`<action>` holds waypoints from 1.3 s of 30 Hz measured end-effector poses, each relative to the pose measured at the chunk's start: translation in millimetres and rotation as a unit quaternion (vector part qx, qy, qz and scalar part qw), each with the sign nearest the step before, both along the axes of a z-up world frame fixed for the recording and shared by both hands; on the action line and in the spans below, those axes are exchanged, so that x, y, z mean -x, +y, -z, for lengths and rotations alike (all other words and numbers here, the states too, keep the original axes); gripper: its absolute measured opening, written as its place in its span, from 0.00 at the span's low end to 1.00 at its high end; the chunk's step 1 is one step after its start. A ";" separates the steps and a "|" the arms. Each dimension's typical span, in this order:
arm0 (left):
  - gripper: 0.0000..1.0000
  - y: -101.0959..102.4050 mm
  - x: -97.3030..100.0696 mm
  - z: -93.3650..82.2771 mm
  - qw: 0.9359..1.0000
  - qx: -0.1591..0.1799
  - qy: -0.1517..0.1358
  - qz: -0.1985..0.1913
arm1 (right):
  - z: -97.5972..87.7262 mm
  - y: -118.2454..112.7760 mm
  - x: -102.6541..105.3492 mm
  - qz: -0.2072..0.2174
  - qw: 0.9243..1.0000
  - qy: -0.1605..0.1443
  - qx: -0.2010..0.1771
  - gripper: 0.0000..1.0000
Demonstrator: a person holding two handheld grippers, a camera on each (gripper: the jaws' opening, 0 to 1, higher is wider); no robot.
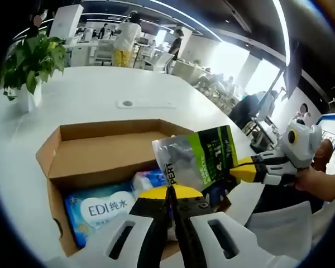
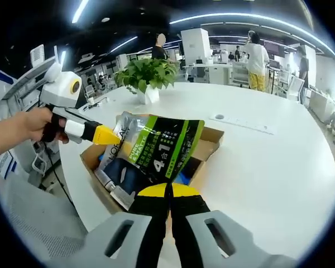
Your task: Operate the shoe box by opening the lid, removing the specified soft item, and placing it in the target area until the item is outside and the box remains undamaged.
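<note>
On one white table (image 1: pixel 100 89), one open cardboard shoe box (image 1: pixel 89 156) holds a wet-wipes pack (image 1: pixel 100 209). Above it hangs one green-and-grey pouch (image 2: pixel 156 148), both grippers clamped on it: the right gripper (image 2: pixel 168 192) from below, the left gripper (image 2: pixel 109 135) at its side.

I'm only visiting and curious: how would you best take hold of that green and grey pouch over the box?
Probably by a flat edge. The pouch is thin and limp, so closed jaws pinch its bottom rim from below while the other gripper steadies its upper corner from the side, above the open cardboard box.
</note>
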State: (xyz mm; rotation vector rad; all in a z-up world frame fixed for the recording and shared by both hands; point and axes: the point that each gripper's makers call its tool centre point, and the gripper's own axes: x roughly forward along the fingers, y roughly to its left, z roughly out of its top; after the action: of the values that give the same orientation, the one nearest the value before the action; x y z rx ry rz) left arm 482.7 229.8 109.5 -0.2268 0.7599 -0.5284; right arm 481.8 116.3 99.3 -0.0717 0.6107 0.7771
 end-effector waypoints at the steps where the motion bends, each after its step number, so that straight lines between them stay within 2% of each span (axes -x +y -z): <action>1: 0.00 -3.0 -0.4 -1.7 1.000 0.000 -0.002 0.001 | -0.5 -3.4 -1.2 0.003 1.000 -0.001 0.000 0.00; 21: 0.00 -58.8 -11.1 -13.4 0.999 -0.003 -0.016 0.028 | -9.9 -59.8 -7.9 0.046 0.999 -0.009 0.001 0.00; 39: 0.00 -95.8 -23.4 -6.0 0.999 -0.012 -0.021 0.044 | -0.8 -96.0 -21.1 0.067 0.998 -0.005 0.008 0.00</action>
State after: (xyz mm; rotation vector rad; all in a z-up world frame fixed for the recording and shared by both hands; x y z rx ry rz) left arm 506.1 134.1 115.4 -0.1609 0.7379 -0.6051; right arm 502.9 20.3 100.1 -0.0490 0.6069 0.6413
